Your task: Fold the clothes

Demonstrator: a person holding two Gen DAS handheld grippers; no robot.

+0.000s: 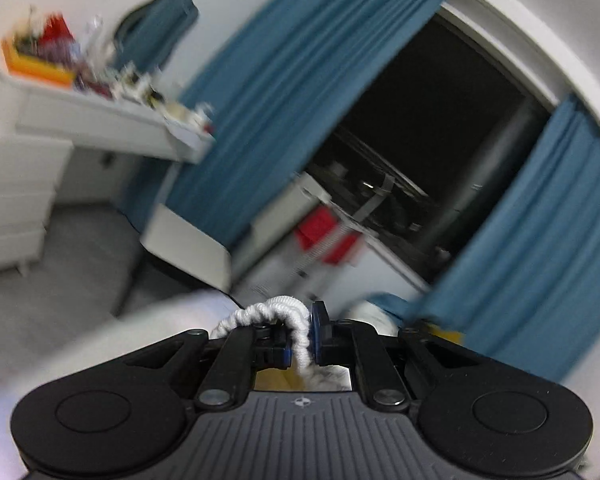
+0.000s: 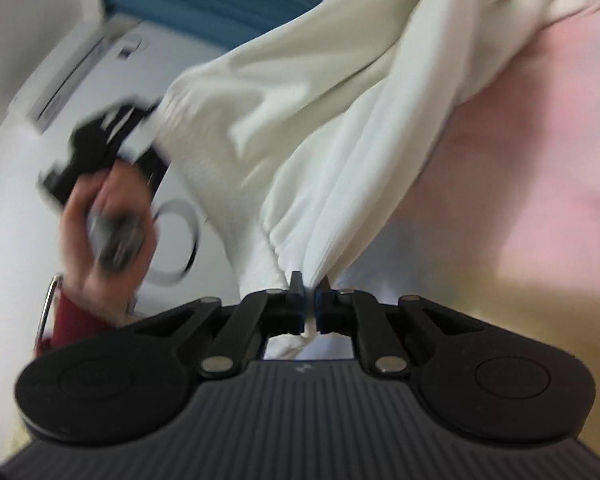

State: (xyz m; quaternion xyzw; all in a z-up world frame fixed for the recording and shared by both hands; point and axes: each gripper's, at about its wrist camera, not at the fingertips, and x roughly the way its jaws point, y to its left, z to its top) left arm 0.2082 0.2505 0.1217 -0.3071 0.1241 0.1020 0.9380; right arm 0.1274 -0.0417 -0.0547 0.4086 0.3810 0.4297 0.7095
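Note:
A white ribbed garment [image 2: 320, 152] hangs stretched in the air between my two grippers. My right gripper [image 2: 309, 304] is shut on a bunched edge of it. My left gripper [image 1: 303, 340] is shut on the garment's ribbed hem [image 1: 272, 312], which loops over its fingers. In the right wrist view the left gripper [image 2: 100, 148] shows at the left, held in a hand, at the garment's far corner. The garment's upper part runs out of view at the top right.
A pink sheet [image 2: 540, 140] lies under the garment. Blue curtains [image 1: 284, 92] frame a dark window [image 1: 432, 132]. A white cluttered shelf [image 1: 100, 112] and drawers [image 1: 16, 208] stand at the left. A white appliance [image 2: 80, 80] stands behind the hand.

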